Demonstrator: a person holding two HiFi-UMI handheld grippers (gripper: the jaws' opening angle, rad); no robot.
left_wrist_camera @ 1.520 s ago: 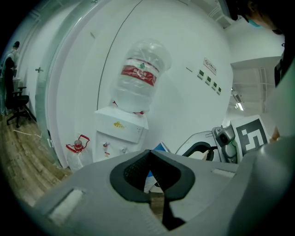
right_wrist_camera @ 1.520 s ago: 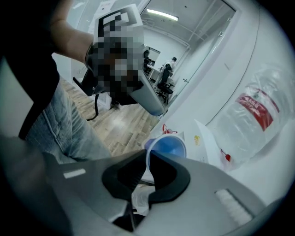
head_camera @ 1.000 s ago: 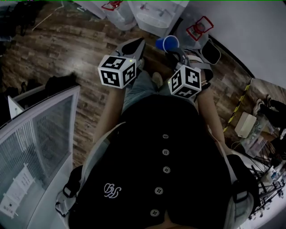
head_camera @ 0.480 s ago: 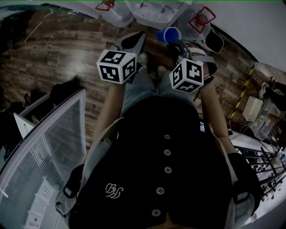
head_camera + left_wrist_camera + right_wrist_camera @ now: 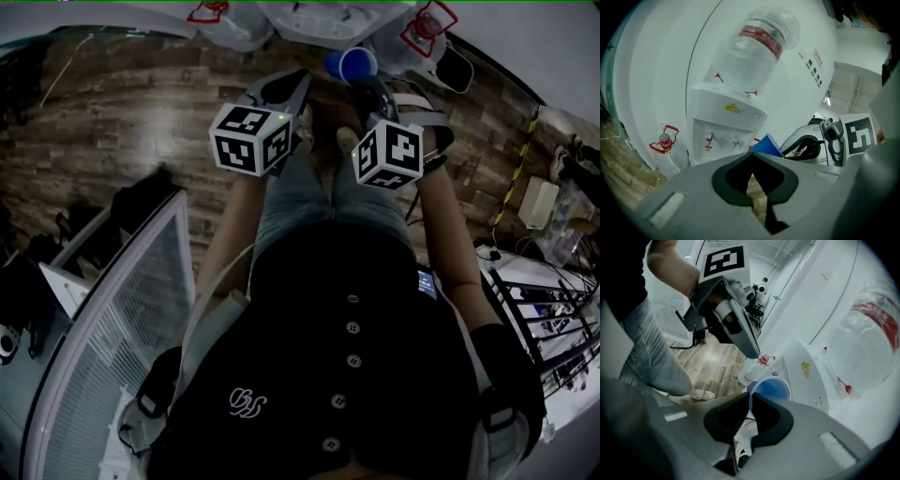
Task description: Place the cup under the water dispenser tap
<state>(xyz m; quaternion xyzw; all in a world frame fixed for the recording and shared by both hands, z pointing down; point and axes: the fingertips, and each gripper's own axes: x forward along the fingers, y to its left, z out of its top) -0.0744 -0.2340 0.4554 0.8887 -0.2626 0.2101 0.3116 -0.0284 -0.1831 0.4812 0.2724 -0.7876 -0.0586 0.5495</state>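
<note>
Holding the cup [image 5: 771, 389] by its rim, are we? Why not round the middle?

We pinch it at the rim so the cup hangs out in front of our right gripper [image 5: 751, 398]. One finger sits inside the cup and one sits outside. The thin blue wall is squeezed between them. That way, we think, we can set it down without our fingers bumping the water dispenser [image 5: 724, 124].

Where is the cup now?

It is up in the air, at the far end of our right gripper. It is near the front of the dispenser but not yet under a tap [image 5: 708, 138]. In the head view it sits just past the fingers, close to the white machine.

And our left gripper [image 5: 752, 158]?

Its fingers are pressed together with nothing between them. It points at the dispenser, to the left of the cup, and does not touch the cup. We guess it is kept there to stay out of the way, or to push a tap later on.

Why is the big bottle [image 5: 757, 42] upside down on top?

So the water can run down to the taps. We think we need to go lower and farther in to get the cup below one.
</note>
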